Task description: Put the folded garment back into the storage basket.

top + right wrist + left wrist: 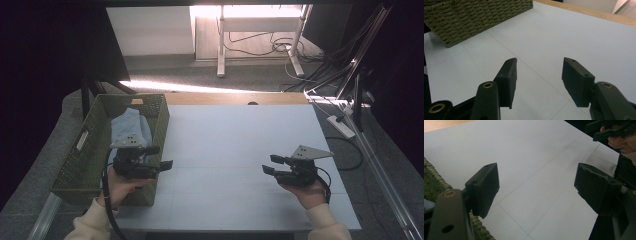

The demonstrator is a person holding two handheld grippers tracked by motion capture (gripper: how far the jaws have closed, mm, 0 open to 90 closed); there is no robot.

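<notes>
A green woven basket [161, 125] stands at the left of the white table [235, 135], with a light blue cloth [129, 126] lying inside it. My left gripper [160, 158] hovers over the basket's right rim, pointing right; its jaws stand wide apart with nothing between them [536, 187]. My right gripper [272, 165] is held over the table's right part, pointing left toward the basket [479, 17]. Its jaws are apart and empty [539, 75]. In the left gripper view the right hand and its gripper [609, 130] show at the top right.
A wooden strip [235, 98] edges the table's far side. Beyond it are carpet, white desk legs [220, 45] and cables [320, 60]. A white power strip [341, 126] lies on the floor at the right.
</notes>
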